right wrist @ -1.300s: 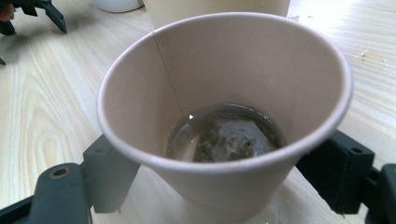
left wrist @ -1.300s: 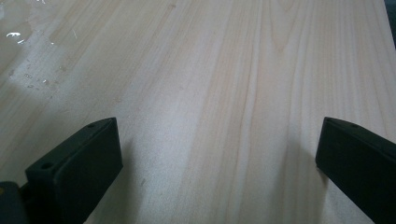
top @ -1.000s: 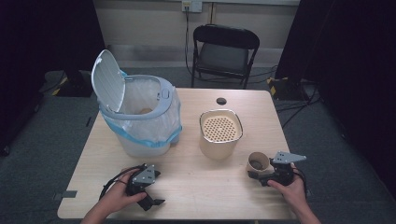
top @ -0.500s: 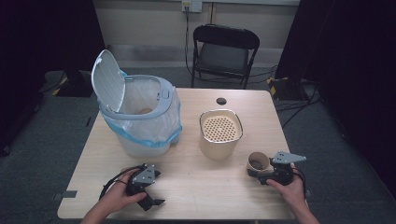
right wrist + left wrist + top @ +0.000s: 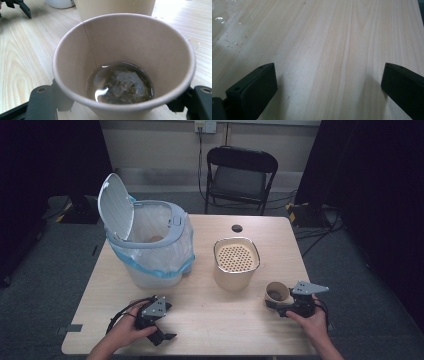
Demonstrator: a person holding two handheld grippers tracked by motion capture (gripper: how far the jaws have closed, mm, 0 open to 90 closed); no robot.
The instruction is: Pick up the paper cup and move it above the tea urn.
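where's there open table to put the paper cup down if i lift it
Bare wood lies along the near edge between the left tongs and the paper cup, and in front of the bin. The far right corner past the strainer pot has a small dark disc. The bin-to-pot gap is tight.

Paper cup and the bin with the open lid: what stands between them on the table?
In the high view, the beige canister with the perforated top stands between the paper cup and the bin.
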